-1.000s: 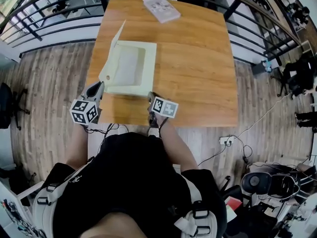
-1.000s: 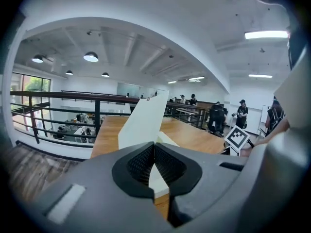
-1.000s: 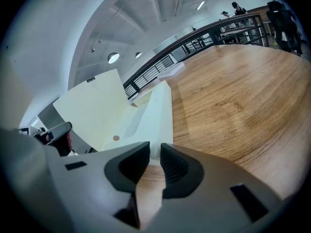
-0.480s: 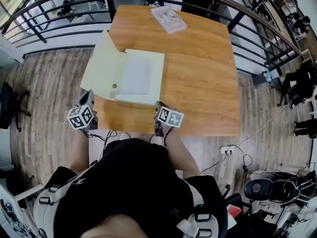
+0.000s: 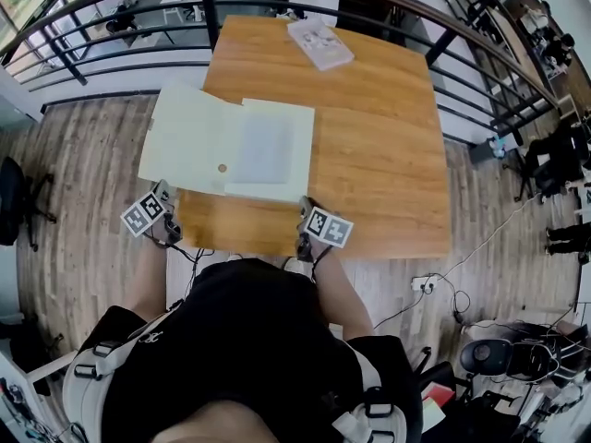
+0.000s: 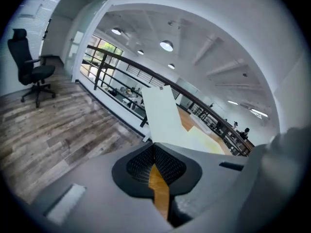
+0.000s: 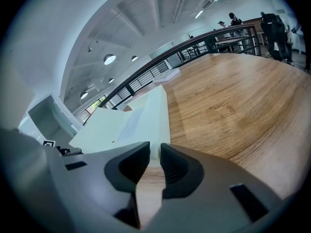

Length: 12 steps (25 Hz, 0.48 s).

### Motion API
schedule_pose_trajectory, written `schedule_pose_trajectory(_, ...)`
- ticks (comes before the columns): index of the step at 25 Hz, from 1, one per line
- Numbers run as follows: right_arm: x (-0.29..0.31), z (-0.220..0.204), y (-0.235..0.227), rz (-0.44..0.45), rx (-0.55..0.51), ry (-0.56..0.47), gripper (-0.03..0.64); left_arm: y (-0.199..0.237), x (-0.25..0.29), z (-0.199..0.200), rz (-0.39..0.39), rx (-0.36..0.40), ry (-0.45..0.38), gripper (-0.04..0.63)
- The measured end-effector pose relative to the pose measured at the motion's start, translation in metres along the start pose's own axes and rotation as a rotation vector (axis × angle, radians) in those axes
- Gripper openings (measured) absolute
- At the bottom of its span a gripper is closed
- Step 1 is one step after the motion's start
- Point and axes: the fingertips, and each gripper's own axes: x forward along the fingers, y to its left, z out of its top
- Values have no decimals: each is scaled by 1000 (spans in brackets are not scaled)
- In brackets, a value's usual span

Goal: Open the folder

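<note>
A pale yellow folder (image 5: 263,150) lies open on the wooden table (image 5: 388,155). Its cover (image 5: 185,141) is spread out flat to the left and hangs past the table's left edge. My left gripper (image 5: 166,192) is at the cover's near edge, shut on it. In the left gripper view the cover (image 6: 163,115) rises straight out of the closed left gripper (image 6: 153,147). My right gripper (image 5: 305,209) sits at the folder's near right corner. In the right gripper view the right gripper (image 7: 155,154) has its jaws nearly together, with the edge of the folder (image 7: 146,115) in the narrow gap.
A white booklet (image 5: 319,42) lies at the table's far edge, also seen as the booklet (image 7: 165,75) in the right gripper view. A dark railing (image 5: 111,63) curves round the table's far side. An office chair (image 6: 31,69) stands on the plank floor to the left.
The cover swung from standing upright to lying flat out to the left. My left gripper moved left and down with it. The right gripper stayed at the folder's near corner.
</note>
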Motion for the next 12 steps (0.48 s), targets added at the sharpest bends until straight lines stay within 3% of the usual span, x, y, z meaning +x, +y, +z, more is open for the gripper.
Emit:
schedule_pose_trajectory(4,-1,-1,-3,-26,-6,-17,72,30,14,-18,118,-4,93,7)
schedule_pose_trajectory(8,-2,0,-3,-55,3,-30,72,48,27,-29,175,-30,157,31)
schedule_pose_trajectory(12,-3,1,-3,-70,-20,-8,74,51,28,-33,212,-49,169,60)
